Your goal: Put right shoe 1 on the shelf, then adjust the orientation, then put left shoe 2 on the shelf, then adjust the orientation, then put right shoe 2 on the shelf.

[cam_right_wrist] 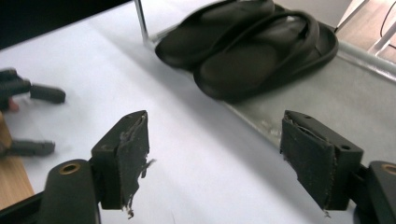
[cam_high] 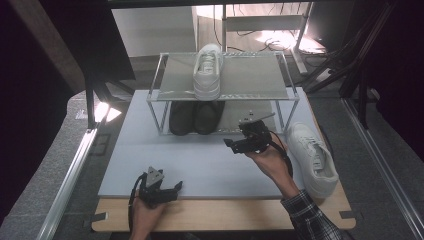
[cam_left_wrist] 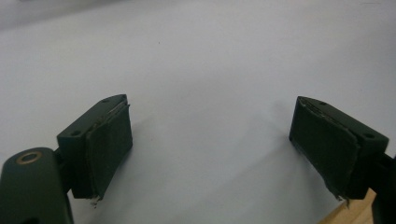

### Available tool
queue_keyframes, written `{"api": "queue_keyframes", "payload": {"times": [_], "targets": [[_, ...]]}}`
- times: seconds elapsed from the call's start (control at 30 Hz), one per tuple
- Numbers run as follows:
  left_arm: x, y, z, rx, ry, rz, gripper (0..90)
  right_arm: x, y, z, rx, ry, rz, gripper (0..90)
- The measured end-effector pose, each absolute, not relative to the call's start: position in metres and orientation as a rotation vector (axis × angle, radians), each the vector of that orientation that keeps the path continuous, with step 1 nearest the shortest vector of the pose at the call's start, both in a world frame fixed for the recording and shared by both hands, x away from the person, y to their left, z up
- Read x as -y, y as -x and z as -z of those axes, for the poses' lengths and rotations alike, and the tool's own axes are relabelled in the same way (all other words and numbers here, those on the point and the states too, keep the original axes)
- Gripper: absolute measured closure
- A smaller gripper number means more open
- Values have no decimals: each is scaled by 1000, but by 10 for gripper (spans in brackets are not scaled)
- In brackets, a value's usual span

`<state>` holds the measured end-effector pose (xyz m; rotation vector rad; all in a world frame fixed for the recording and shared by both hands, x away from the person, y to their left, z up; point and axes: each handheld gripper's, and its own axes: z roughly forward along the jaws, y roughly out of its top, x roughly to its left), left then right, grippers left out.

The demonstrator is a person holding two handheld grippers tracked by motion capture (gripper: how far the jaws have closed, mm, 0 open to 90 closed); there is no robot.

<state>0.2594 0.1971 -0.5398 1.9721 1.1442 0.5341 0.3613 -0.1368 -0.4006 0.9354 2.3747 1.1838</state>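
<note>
A white sneaker (cam_high: 208, 72) stands on the top shelf of a metal shoe rack (cam_high: 260, 82). A pair of black sandals (cam_high: 195, 117) (cam_right_wrist: 252, 46) sits on the lower shelf. A second white sneaker (cam_high: 314, 157) lies on the table, to the right of the rack. My right gripper (cam_high: 231, 146) (cam_right_wrist: 215, 158) hovers in front of the rack, open, pointing left, with nothing between its jaws. My left gripper (cam_high: 172, 191) (cam_left_wrist: 210, 140) rests at the front left of the pale mat, open and empty. It also appears far off in the right gripper view (cam_right_wrist: 44, 120).
The pale grey mat (cam_high: 150, 150) covers a wooden tabletop (cam_high: 225, 215) whose front edge shows below it. Metal rails (cam_high: 70, 175) run along both sides of the table. Dark stands and cables are behind the rack.
</note>
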Motion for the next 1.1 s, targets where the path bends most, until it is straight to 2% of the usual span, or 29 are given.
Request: {"api": "queue_keyframes", "payload": {"times": [0.33, 1.1], "targets": [[-197, -259, 540, -1147, -1968, -535, 129, 161, -346, 412, -2395, -969, -1119, 191], [-196, -259, 540, -1151, -1965, -533, 129, 217, -322, 421, -2369, -1077, -1046, 190]]}}
